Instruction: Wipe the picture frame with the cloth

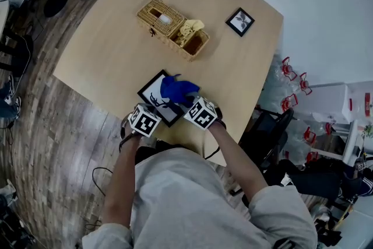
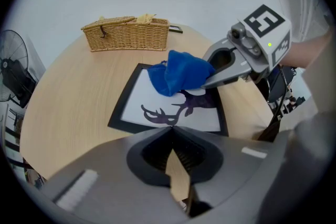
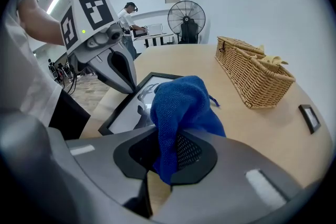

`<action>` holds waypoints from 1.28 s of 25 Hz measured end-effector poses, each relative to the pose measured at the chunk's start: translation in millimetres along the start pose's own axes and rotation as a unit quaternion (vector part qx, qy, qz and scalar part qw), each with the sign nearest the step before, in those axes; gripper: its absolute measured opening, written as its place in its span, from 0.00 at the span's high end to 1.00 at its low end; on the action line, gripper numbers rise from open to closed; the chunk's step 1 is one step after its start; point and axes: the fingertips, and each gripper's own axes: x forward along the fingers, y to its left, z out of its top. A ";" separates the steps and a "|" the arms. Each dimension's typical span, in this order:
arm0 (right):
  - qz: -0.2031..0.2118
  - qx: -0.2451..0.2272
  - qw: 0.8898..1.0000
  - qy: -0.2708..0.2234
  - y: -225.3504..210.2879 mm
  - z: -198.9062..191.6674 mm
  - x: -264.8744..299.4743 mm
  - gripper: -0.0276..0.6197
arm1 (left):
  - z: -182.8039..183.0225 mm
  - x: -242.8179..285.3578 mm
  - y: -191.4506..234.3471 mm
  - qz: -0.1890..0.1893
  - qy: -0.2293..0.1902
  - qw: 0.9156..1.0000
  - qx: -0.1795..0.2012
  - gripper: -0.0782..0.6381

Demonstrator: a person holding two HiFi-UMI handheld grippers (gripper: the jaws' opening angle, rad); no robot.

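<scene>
Fingers of the right gripper are clamped on the blue cloth, which sits bunched on the picture frame. The left gripper has its fingers pinched together on nothing, tips right by the frame's near side. Both forearms reach forward, grippers side by side at the table's near edge, where the frame lies flat. Further back, there's a wicker basket mid-table.

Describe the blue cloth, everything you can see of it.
The blue cloth is a coarse, open-weave fabric, crumpled into a loose bunch with a stray thread at one edge. One end is pinched between the shut jaws of the right gripper. The rest heaps on the face of the black picture frame, covering part of its deer print.
</scene>
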 end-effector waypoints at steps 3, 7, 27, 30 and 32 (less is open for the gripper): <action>0.002 0.004 1.000 0.002 2.7 -6.4 -3.7 0.89 | 0.4 -0.3 0.7 0.002 -0.001 1.000 -0.002 0.82; -0.001 0.009 1.000 -0.001 3.3 -12.2 -9.1 0.89 | 1.3 -0.8 1.1 0.010 -0.005 1.000 0.002 0.82; -0.004 0.044 0.999 -0.016 7.3 -28.1 -26.1 0.89 | -0.2 1.1 -2.8 0.000 0.018 0.999 0.036 0.82; -0.004 0.047 0.999 -0.014 9.3 -35.4 -29.9 0.89 | -0.3 0.9 -3.1 -0.003 0.017 0.999 0.041 0.82; -0.004 0.050 0.999 -0.012 9.6 -40.5 -31.7 0.89 | 0.0 1.5 -3.9 -0.005 0.016 0.999 0.043 0.82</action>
